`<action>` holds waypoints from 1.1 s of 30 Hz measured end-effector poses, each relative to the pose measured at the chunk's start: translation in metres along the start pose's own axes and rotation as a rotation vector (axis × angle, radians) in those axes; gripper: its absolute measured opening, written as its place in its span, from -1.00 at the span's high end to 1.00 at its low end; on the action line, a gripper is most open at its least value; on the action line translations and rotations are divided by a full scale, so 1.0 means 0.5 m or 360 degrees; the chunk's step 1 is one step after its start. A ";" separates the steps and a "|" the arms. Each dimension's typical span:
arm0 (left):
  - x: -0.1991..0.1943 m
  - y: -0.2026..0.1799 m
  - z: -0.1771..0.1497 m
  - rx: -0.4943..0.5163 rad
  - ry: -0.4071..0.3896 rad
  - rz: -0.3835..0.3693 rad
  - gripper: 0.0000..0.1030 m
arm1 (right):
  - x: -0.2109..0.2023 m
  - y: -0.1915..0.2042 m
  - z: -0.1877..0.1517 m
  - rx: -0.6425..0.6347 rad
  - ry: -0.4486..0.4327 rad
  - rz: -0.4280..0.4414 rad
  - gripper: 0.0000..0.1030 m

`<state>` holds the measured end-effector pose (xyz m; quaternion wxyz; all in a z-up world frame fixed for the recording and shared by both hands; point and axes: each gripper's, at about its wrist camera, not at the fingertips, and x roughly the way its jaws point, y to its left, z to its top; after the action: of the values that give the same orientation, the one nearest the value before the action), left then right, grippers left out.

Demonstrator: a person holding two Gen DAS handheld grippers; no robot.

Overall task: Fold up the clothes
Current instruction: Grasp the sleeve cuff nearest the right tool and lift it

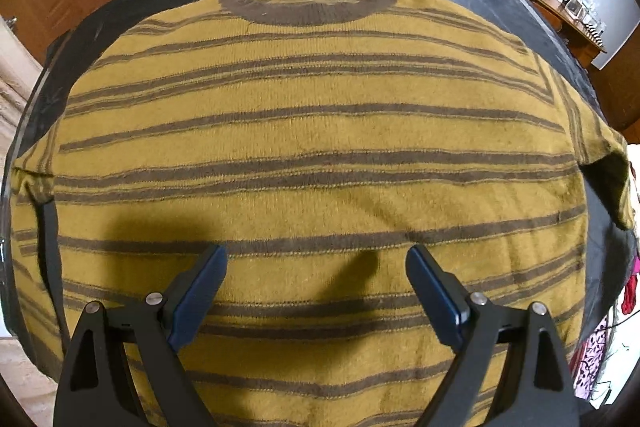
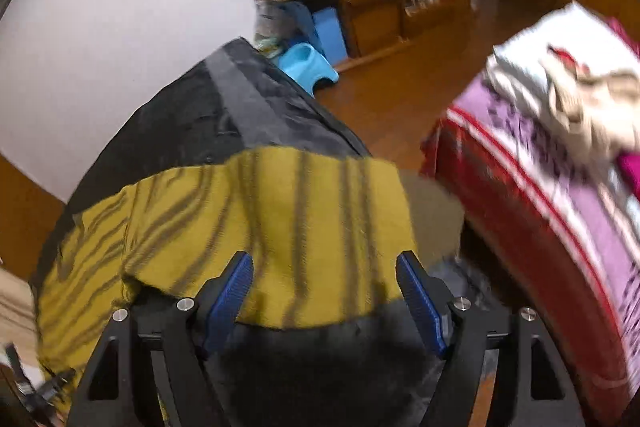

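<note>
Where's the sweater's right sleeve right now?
In the right wrist view, the sleeve lies across the black table cover, just ahead of the open right gripper, near the bed.

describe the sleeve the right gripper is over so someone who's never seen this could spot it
Start at the black cloth-covered table beside the purple and red bedspread. A mustard sweater with brown stripes lies flat on it. The sleeve is the part reaching toward the bed, under the open right gripper; its stripes run lengthwise and it ends in a plain brown cuff.
</note>
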<state>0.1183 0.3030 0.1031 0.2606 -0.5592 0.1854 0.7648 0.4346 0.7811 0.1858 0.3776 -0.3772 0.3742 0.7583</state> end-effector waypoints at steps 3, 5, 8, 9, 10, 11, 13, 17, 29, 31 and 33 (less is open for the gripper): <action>-0.007 -0.019 -0.002 0.0035 -0.0004 0.0001 -0.81 | 0.013 -0.035 -0.007 0.0168 0.0059 0.0152 -0.47; -0.013 -0.034 -0.002 0.0064 -0.0011 0.0002 -0.81 | 0.018 -0.056 -0.016 0.0296 0.0086 0.0272 -0.47; -0.019 -0.051 -0.002 0.0100 -0.0020 0.0016 -0.81 | 0.019 -0.072 -0.033 0.0419 0.0108 0.0383 -0.47; -0.021 -0.056 -0.001 0.0106 -0.0020 0.0019 -0.81 | 0.019 -0.076 -0.039 0.0456 0.0115 0.0409 -0.47; -0.022 -0.059 0.001 0.0107 -0.0019 0.0020 -0.81 | 0.018 -0.081 -0.045 0.0494 0.0122 0.0434 -0.47; -0.022 -0.062 0.003 0.0105 -0.0019 0.0021 -0.81 | 0.019 -0.086 -0.050 0.0532 0.0127 0.0455 -0.47; -0.023 -0.067 0.004 0.0104 -0.0017 0.0026 -0.81 | 0.024 -0.105 -0.054 0.0608 0.0127 0.0467 -0.47; -0.023 -0.074 0.001 0.0101 -0.0012 0.0034 -0.81 | 0.038 -0.135 -0.060 0.0743 0.0127 0.0511 -0.47; -0.033 -0.089 -0.014 0.0112 -0.0007 0.0072 -0.81 | 0.039 -0.176 -0.030 0.0805 0.0028 0.0520 -0.47; -0.032 -0.084 -0.018 0.0095 -0.0001 0.0084 -0.81 | 0.032 -0.212 -0.019 0.0848 -0.0004 0.0473 -0.47; -0.029 -0.079 -0.020 0.0077 0.0012 0.0091 -0.81 | 0.039 -0.248 -0.008 0.0894 0.0003 0.0440 -0.47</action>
<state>0.1533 0.3258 0.1140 0.2512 -0.5502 0.2207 0.7652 0.5334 0.8372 0.1322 0.3599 -0.2043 0.6172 0.6691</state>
